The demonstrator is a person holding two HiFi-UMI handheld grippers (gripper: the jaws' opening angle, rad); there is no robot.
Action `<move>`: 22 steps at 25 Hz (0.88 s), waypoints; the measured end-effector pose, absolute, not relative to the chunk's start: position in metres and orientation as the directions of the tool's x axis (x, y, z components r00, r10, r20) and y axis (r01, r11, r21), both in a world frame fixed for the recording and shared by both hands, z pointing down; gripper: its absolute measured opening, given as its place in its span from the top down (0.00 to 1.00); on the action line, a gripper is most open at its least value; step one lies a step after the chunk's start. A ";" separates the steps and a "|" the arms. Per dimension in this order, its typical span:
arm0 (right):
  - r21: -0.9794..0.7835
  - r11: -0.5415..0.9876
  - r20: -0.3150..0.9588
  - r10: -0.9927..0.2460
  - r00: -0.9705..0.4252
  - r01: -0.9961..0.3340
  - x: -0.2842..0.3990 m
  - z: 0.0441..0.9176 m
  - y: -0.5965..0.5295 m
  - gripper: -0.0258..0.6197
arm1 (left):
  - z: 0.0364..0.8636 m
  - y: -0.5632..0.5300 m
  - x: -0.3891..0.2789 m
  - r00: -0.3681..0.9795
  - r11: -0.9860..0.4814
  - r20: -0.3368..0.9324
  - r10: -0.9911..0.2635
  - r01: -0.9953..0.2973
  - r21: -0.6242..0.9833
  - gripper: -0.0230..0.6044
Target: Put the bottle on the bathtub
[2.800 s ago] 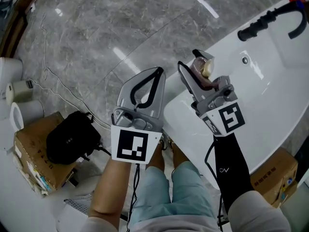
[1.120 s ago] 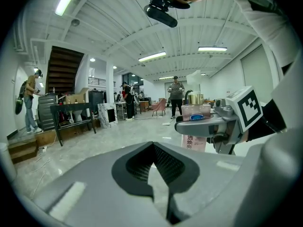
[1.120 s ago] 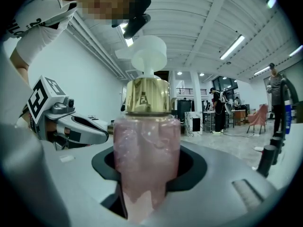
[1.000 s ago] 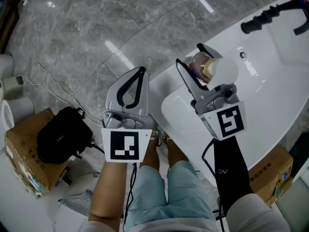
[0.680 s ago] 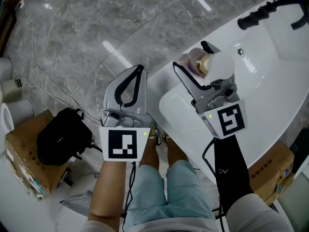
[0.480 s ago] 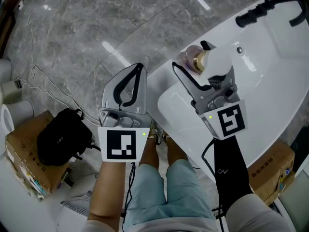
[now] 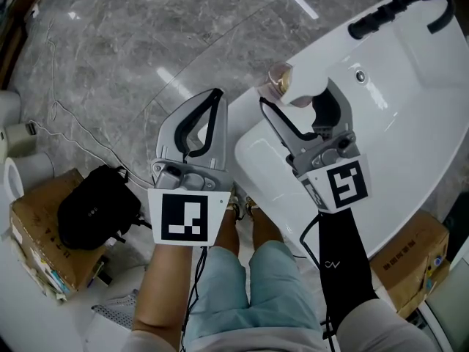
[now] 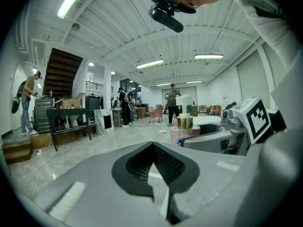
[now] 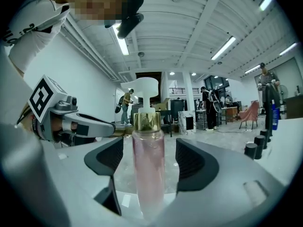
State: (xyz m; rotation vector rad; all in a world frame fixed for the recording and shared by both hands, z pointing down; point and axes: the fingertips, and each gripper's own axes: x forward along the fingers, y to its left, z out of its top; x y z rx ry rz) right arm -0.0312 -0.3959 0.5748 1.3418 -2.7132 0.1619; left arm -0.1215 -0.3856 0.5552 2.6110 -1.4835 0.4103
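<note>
A pink bottle (image 7: 281, 85) with a gold collar and a white pump stands upright on the rim of the white bathtub (image 7: 388, 145), near its end. My right gripper (image 7: 298, 100) is open around it. In the right gripper view the bottle (image 9: 148, 150) rises between the two dark pads (image 9: 196, 164) of the right gripper (image 9: 149, 167), with a gap on each side. My left gripper (image 7: 215, 97) hovers over the floor just left of the tub, shut and empty. The left gripper view shows the left gripper (image 8: 154, 171) with its tips together and the bottle (image 8: 182, 130) beyond.
Black tap fittings (image 7: 381, 13) sit at the tub's far end, with a round overflow (image 7: 359, 77) nearby. A black bag (image 7: 99, 211) rests on a cardboard box (image 7: 40, 229) at the left. Another box (image 7: 407, 266) stands at the right. Cables cross the marble floor (image 7: 132, 42). People stand far off.
My right gripper carried the bottle leftward to the tub rim and opened. The bottle now stands free between the jaws. The left gripper stayed shut and barely moved.
</note>
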 end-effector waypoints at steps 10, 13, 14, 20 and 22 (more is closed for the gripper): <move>-0.061 0.578 0.141 -0.802 -0.580 -0.814 -0.019 0.556 -0.368 0.36 | 0.521 -0.373 -0.101 0.502 -0.544 0.263 -0.824 -0.831 -0.117 0.96; -0.063 0.579 0.148 -0.800 -0.582 -0.813 -0.019 0.545 -0.358 0.36 | 0.505 -0.368 -0.103 0.488 -0.528 0.254 -0.835 -0.841 -0.119 0.96; -0.067 0.581 0.148 -0.799 -0.584 -0.811 -0.019 0.540 -0.355 0.36 | 0.499 -0.367 -0.104 0.483 -0.524 0.256 -0.837 -0.843 -0.122 0.96; -0.040 0.579 0.182 -0.797 -0.576 -0.814 -0.016 0.507 -0.340 0.38 | 0.465 -0.358 -0.103 0.476 -0.519 0.247 -0.844 -0.841 -0.153 0.96; -0.040 0.579 0.195 -0.795 -0.575 -0.814 -0.013 0.497 -0.334 0.38 | 0.453 -0.353 -0.100 0.480 -0.527 0.251 -0.841 -0.831 -0.179 0.96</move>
